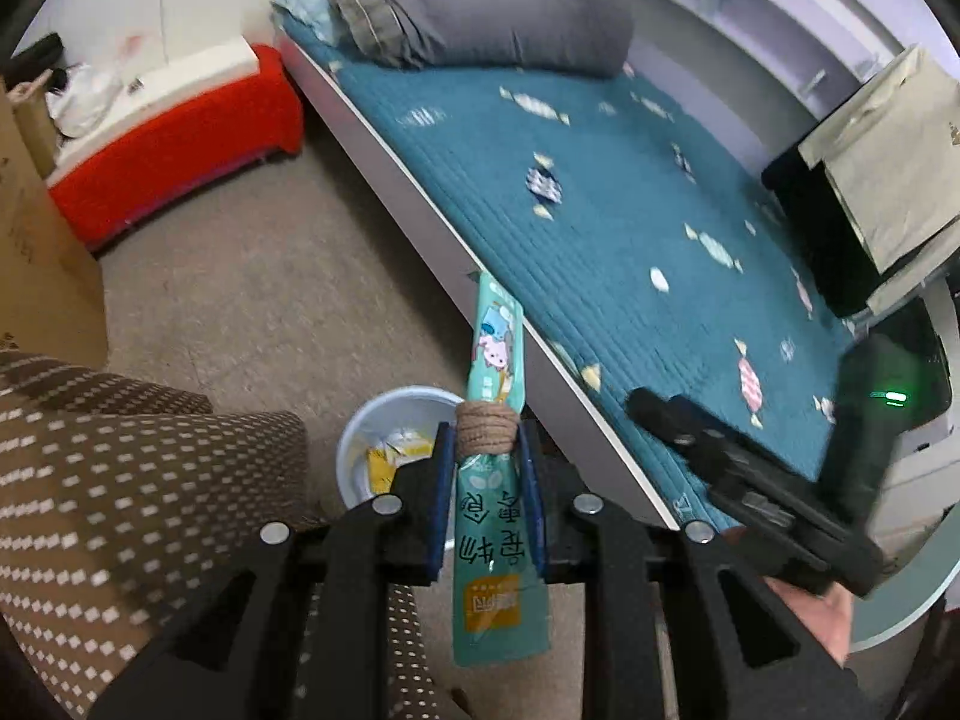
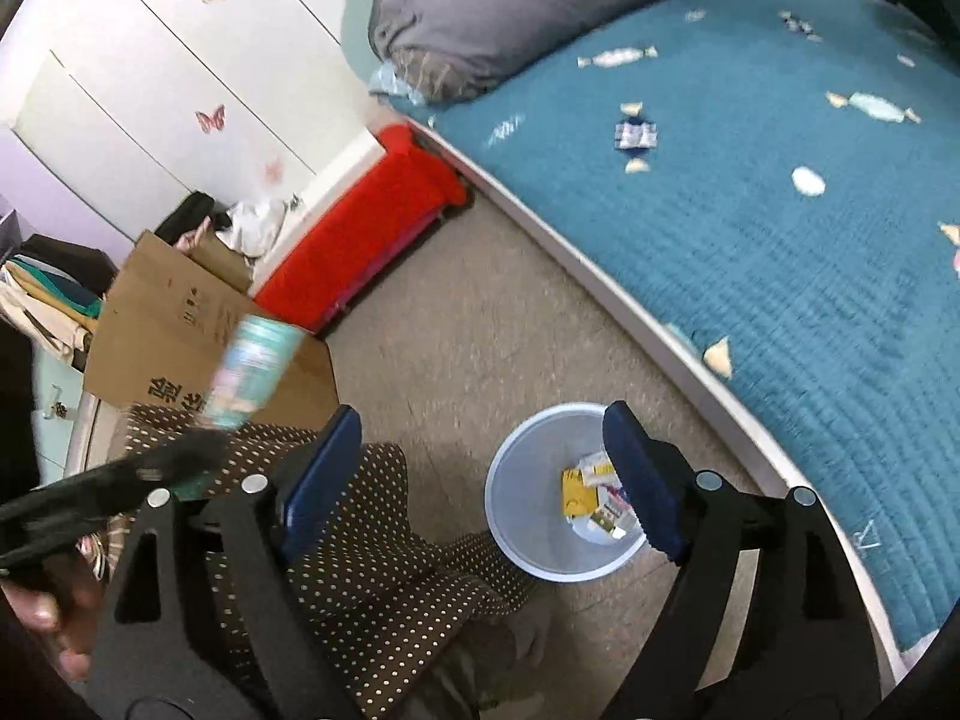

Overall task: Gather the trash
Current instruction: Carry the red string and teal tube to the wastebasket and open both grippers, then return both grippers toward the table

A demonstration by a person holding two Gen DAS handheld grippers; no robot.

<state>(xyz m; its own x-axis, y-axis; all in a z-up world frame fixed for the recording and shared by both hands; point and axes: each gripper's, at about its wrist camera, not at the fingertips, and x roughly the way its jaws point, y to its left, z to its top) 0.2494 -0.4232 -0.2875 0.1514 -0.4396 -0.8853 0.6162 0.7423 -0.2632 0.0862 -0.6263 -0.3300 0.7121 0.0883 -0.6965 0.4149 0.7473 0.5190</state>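
A home bedroom. A bed (image 1: 630, 228) with a teal quilted cover (candy print) and a grey pillow (image 1: 480, 6) stands beside white wardrobe doors (image 2: 168, 60) bearing butterfly stickers (image 2: 210, 118). A small bin (image 2: 540, 540) sits on the floor by the bed's edge.

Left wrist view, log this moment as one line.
left gripper: shut on green packet | right gripper: open, holding nothing | bin: on floor, holds trash

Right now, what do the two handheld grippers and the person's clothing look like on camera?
Both the left gripper and the right gripper have black angular plastic frames, silver round pivot bolts and dark blue pads on the fingers. The right gripper's body shows a green indicator light. The person wears brown white-dotted trousers.
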